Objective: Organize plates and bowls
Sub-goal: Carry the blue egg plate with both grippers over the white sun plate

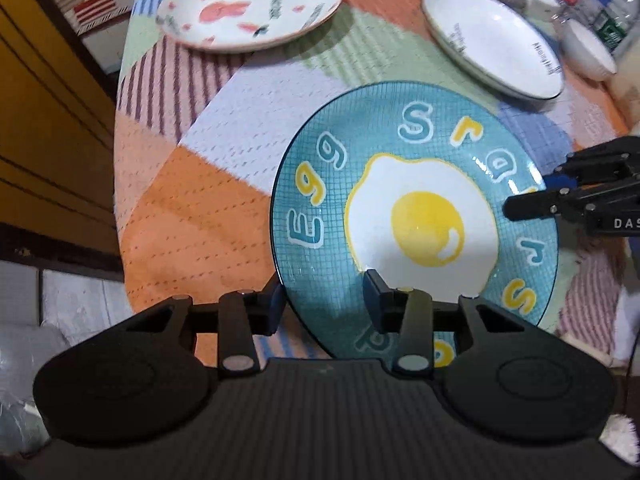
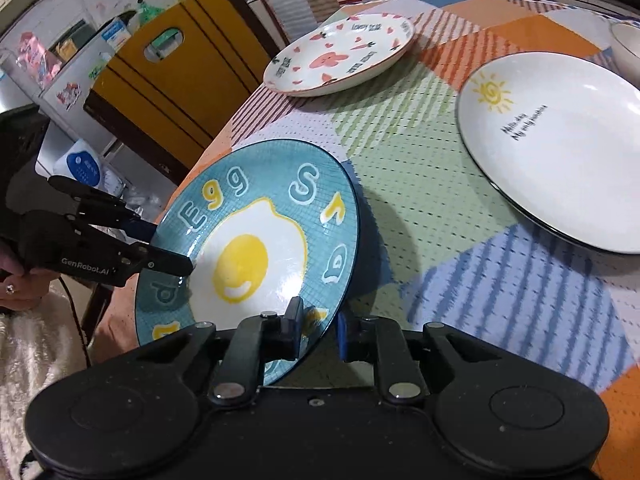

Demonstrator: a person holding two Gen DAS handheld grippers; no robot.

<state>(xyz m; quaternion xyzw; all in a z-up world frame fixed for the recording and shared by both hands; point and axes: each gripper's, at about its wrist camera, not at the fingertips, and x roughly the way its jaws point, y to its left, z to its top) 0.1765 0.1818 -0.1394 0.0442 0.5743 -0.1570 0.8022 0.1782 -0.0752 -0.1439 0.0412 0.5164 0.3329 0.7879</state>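
Gripping the egg plate (image 1: pixel 416 216) by opposite rims, both tools (image 1: pixel 326 300) (image 2: pixel 318 332) hold it tilted above the tabletop (image 2: pixel 420 184). Only the right view shows the sun drawing at ten o'clock on the white plate (image 2: pixel 560 148).

The egg plate (image 1: pixel 416 216) hangs tilted above the counter (image 1: pixel 192 208), its rim between the fingers of the left gripper (image 1: pixel 324 300) on one side and of the right gripper (image 2: pixel 318 332) on the opposite side; behind it on the counter lie the rabbit plate (image 1: pixel 250 4) to the left and the sun plate (image 2: pixel 560 148) to the right, well apart; a bowl (image 1: pixel 588 48) sits just beyond the sun plate.
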